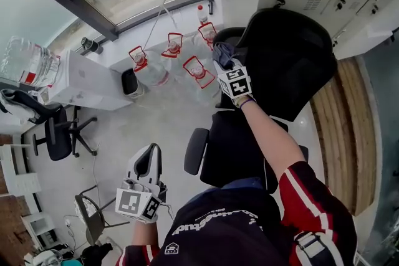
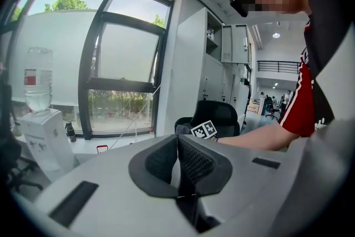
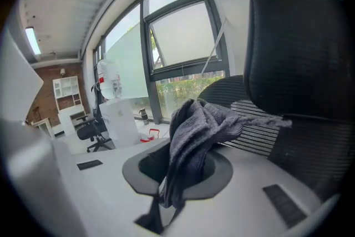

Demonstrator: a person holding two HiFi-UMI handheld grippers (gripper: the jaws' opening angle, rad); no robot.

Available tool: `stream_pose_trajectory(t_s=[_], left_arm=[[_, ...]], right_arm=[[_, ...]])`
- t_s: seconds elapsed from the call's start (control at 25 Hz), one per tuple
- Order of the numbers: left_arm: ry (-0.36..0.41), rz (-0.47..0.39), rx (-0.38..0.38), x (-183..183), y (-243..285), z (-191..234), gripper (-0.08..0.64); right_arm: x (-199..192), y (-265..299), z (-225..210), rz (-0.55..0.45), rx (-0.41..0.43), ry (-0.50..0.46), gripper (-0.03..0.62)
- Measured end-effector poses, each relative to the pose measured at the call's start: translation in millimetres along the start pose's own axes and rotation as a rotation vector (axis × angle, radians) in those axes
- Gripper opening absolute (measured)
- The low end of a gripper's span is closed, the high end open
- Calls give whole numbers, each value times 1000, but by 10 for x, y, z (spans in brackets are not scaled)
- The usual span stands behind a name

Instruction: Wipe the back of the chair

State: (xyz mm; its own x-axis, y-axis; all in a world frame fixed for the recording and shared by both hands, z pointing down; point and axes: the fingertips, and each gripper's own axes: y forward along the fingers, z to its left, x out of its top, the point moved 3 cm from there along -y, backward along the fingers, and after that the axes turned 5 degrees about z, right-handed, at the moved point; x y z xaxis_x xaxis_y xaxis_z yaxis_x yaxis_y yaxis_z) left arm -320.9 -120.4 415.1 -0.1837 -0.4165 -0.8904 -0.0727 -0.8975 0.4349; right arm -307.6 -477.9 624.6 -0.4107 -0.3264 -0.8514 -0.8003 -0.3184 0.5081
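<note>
Cloth is bunched up and pinched tight in the right gripper, right at the edge of the chair back and seemingly just touching it. I'd call this the start of a wiping stroke. The left gripper hangs well away from the chair back, jaws pressed together on nothing. The next move probably calls for pressing the cloth flat and sweeping it across that back.

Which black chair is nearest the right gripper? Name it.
The big chair straight ahead: the right gripper holds its grey cloth at that chair's backrest edge. The smaller chair sits far left.
</note>
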Motion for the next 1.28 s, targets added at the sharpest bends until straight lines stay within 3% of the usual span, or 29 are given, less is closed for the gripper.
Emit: stream_pose_trajectory(t_s=[0.36,0.64,1.28], left_arm=[[-8,-22,-18,84,87,-40,25],[42,-87,-76,256,227,-335,25],[108,-106,-224,457,570,-1002,25]], right_arm=[[-17,-58,-259,0,-31,-5,71],[-103,-302,-498,-11,-79,7,71],[-656,-1397,-1589,-29,-269,104,71]])
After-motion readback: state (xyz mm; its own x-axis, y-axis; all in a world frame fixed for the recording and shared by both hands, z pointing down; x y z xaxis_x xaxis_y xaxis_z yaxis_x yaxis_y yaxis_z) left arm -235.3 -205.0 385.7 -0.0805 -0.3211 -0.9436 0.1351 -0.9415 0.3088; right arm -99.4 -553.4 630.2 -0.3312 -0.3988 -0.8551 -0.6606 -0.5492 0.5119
